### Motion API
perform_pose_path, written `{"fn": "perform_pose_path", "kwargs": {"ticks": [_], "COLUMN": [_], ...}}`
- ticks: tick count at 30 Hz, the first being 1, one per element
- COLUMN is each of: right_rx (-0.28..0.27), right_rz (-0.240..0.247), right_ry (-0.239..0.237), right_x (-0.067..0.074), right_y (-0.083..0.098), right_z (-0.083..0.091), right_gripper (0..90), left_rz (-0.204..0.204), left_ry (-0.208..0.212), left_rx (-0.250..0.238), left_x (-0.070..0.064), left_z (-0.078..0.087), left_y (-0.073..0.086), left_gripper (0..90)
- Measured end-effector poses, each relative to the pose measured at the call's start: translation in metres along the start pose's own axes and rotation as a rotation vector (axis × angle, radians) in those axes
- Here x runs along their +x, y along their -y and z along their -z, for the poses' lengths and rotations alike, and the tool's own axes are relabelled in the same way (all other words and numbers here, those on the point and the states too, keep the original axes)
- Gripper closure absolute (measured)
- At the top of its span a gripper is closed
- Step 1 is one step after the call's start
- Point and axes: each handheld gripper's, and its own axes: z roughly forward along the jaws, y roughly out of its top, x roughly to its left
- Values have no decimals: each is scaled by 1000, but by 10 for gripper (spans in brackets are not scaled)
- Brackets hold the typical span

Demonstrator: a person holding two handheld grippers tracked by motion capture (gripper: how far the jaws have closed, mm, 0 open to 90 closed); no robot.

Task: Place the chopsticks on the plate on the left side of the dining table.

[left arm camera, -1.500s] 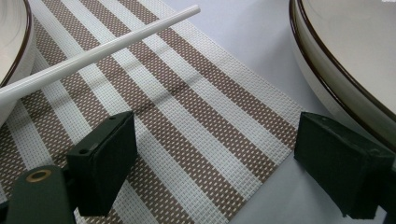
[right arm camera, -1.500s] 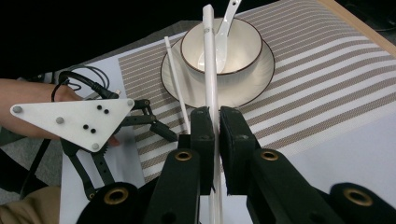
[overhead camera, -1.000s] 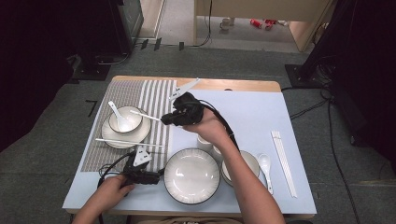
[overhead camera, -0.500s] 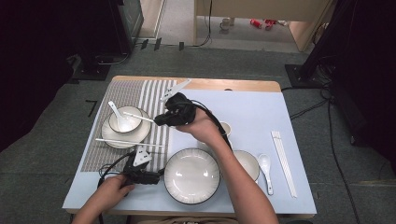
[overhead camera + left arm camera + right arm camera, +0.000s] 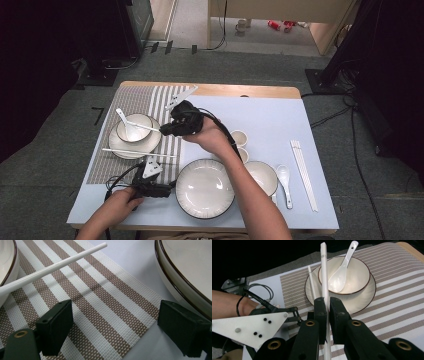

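My right gripper [image 5: 165, 130] hovers over the striped placemat [image 5: 150, 100], shut on a white chopstick [image 5: 323, 270]. The chopstick's tip reaches out over the small bowl [image 5: 354, 272], which holds a white spoon [image 5: 339, 275] and sits on a plate [image 5: 364, 301]. A second chopstick [image 5: 312, 285] lies across that plate's rim [image 5: 137, 152]. My left gripper [image 5: 167, 189] rests low at the table's front, jaws open, with nothing between them [image 5: 115, 325]. Under it is the placemat's corner [image 5: 100, 302], and the large plate [image 5: 180, 282] stands right beside it.
A large empty plate [image 5: 205, 189] stands at the front centre. Right of it are two small cups [image 5: 239, 137], another bowl [image 5: 262, 175], a white spoon [image 5: 285, 182] and a pair of chopsticks [image 5: 302, 172] on the pale blue mat.
My right gripper has carried the chopstick leftward and slightly down, toward the bowl and plate. The left gripper has stayed where it was.
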Motion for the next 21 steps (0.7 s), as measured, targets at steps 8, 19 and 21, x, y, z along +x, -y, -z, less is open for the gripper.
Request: {"fn": "perform_pose_path", "kwargs": {"ticks": [8, 19, 21], "right_rx": [14, 13, 17], "right_rz": [15, 10, 17], "right_ry": [-4, -23, -23], "right_x": [1, 2, 2], "right_y": [-3, -4, -5], "right_z": [-15, -31, -34], "right_gripper": [850, 850, 850], "left_rz": [0, 2, 5], "left_ry": [-3, 7, 14], "left_rx": [-2, -1, -2], "left_x": [0, 0, 1], "left_z": [0, 1, 2], "left_y": [0, 0, 1], "left_gripper": [133, 134, 134]}}
